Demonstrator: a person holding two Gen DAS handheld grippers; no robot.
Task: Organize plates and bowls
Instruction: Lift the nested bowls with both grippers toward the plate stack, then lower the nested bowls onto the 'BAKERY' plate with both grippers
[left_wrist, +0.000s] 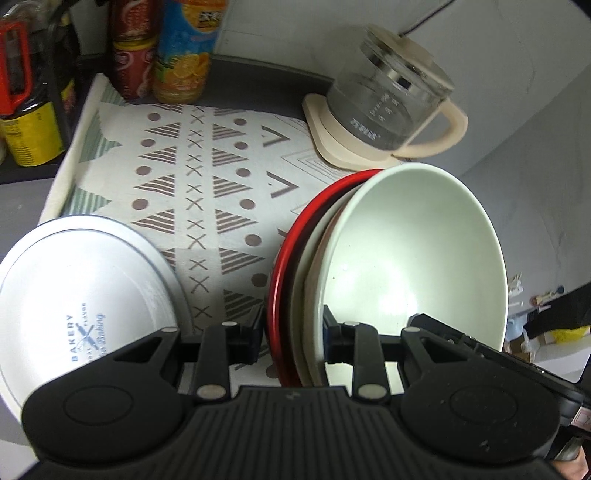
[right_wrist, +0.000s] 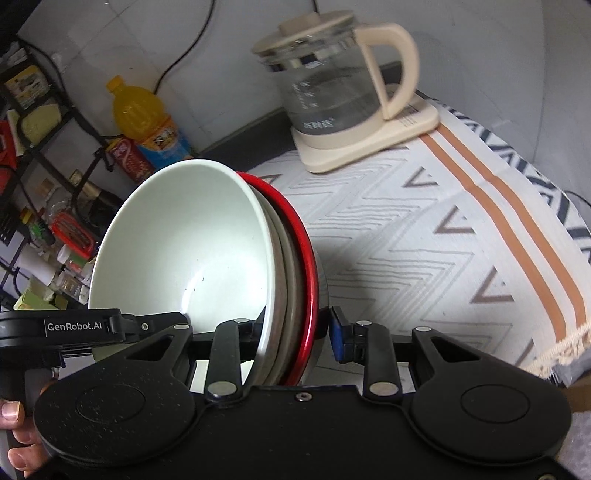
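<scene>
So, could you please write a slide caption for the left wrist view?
Left claw grips nested bowls by their rims above patterned cloth, beside a bakery plate.

White plate bore "BAKERY" in blue print; the left gripper, seen from the right wrist, carried a "GenRobot.AI" label; kettle markings were unreadable.

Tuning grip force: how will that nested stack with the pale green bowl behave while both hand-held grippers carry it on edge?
Probably slippery: the pale green bowl looks glazed and glossy. The red-rimmed plate and dishes are only nested, so they could slide apart if tilted. Likely heavy and rigid, chipping if dropped; the left hand-held gripper and right hand-held gripper each straddle the stack's rim.
</scene>
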